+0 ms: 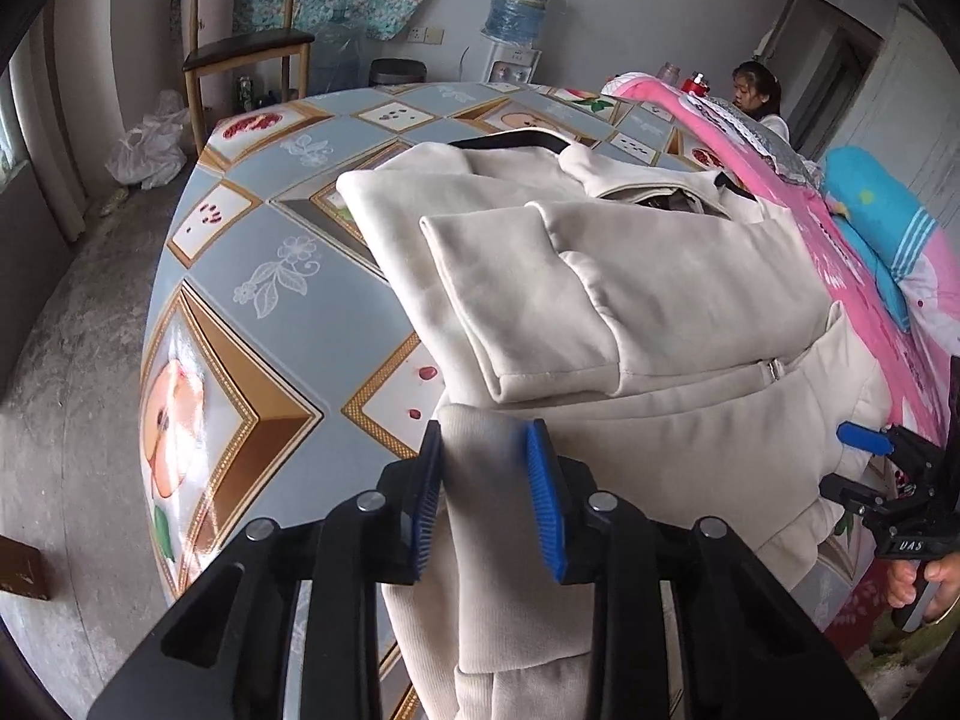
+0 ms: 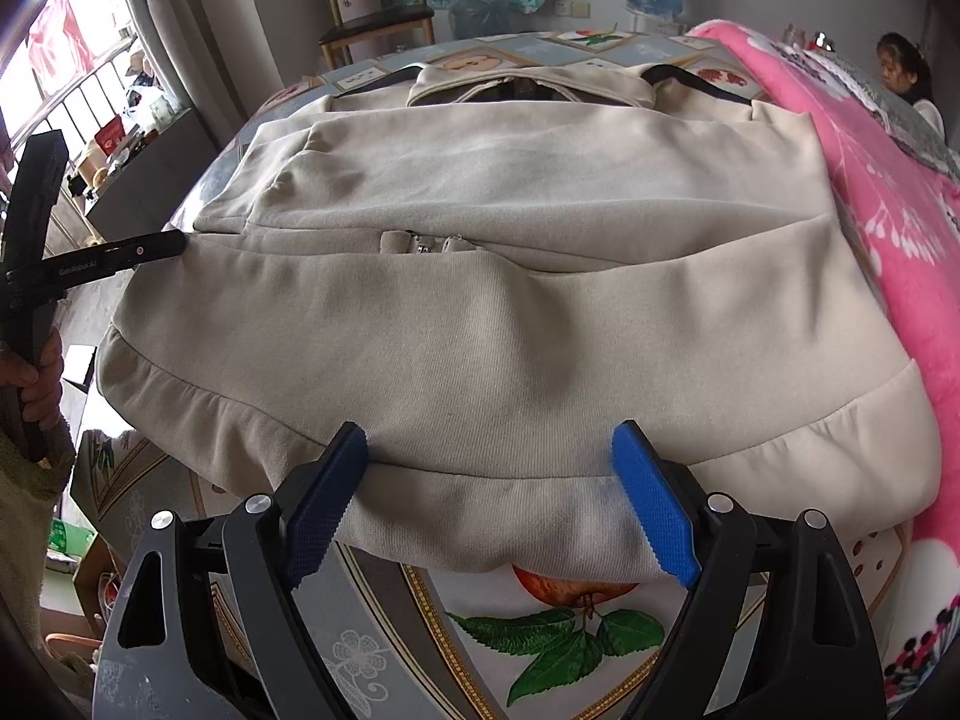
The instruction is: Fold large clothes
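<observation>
A cream zip-up sweatshirt (image 1: 630,276) lies spread on the patterned table (image 1: 252,252), one sleeve (image 1: 516,300) folded across its chest. My left gripper (image 1: 486,438) is shut on the ribbed hem corner (image 1: 486,516) at the near left, where the cloth hangs over the table edge. In the right wrist view a black finger (image 2: 138,252) of the left gripper meets the sweatshirt (image 2: 510,300) at its left side. My right gripper (image 2: 489,429) stands wide open over the hem band (image 2: 492,510), its blue pads apart from the cloth. It also shows as the right gripper (image 1: 852,465) at the garment's right corner.
A pink flowered blanket (image 2: 888,228) lies along the table's right side, with a blue pillow (image 1: 882,222) on it. A person (image 1: 756,90) sits at the far right. A wooden chair (image 1: 246,42) and a water dispenser (image 1: 516,12) stand by the back wall.
</observation>
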### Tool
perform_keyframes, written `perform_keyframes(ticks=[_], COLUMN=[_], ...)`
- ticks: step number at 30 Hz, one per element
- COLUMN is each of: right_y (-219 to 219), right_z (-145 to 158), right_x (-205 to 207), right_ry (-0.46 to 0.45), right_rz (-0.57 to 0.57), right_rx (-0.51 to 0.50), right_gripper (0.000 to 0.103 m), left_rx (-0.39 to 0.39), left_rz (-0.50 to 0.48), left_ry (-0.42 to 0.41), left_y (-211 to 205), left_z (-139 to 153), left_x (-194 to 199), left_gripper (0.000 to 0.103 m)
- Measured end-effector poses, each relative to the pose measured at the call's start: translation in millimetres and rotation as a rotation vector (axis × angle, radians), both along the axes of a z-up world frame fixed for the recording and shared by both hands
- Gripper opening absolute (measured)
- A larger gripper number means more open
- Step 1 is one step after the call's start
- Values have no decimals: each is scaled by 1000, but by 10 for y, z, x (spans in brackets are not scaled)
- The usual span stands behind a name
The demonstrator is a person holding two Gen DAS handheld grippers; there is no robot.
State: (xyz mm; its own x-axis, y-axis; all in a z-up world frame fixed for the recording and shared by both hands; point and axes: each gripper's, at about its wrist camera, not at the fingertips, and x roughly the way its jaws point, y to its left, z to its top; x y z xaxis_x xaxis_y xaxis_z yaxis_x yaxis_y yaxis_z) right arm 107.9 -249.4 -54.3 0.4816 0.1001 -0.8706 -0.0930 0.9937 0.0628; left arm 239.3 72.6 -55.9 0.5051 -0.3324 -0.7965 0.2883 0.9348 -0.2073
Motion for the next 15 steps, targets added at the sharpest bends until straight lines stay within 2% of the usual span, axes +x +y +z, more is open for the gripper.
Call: perform_keyframes(ticks=[3, 6, 8, 11, 15], right_y=[1, 6, 3, -1, 2], right_z=[1, 5, 4, 3, 7], right_x=[-1, -8, -8, -11, -1], right_ry=[0, -1, -2, -3, 1], right_rz=[3, 2, 2, 0, -2], right_rx=[-2, -2, -3, -3, -5], right_gripper=[81, 81, 81, 81, 81], left_rx=[24, 12, 6, 28, 12], left_rz=[-47, -84, -99, -88, -57], left_ry=[-58, -74, -70, -38, -5], left_y=[-85, -155, -195, -219, -190], left_z=[130, 197, 200, 119, 13], left_x=[-183, -271, -250, -132, -7], left_gripper=[27, 27, 27, 27, 27])
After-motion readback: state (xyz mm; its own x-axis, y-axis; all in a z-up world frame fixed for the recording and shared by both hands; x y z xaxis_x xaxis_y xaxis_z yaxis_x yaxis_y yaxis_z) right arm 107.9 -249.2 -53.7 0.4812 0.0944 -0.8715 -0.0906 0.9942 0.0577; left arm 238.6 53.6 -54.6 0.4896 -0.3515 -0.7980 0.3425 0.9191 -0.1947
